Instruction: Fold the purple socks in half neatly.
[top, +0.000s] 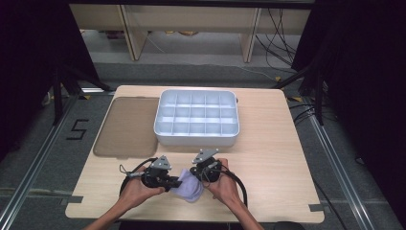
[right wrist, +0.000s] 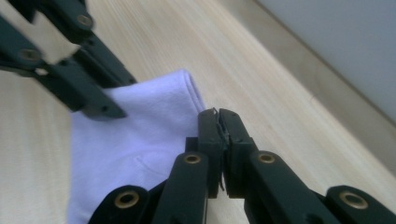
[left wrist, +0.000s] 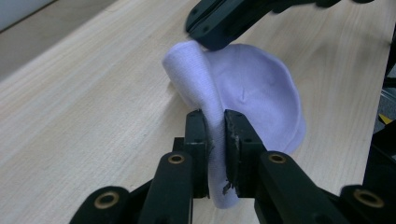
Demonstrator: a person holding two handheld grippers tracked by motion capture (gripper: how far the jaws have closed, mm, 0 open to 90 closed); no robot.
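Tongs around unlabelled lavender cloth

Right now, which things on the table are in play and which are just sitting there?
In play:
- lavender cloth, pinched in the left gripper
- right gripper, jaws together at the cloth's edge; whether it holds cloth is unclear

Lying about:
- white divided tray, compartments empty
- brown translucent lid left of the tray
- wooden table

A wooden table carries a compartment tray, lid, cloth.
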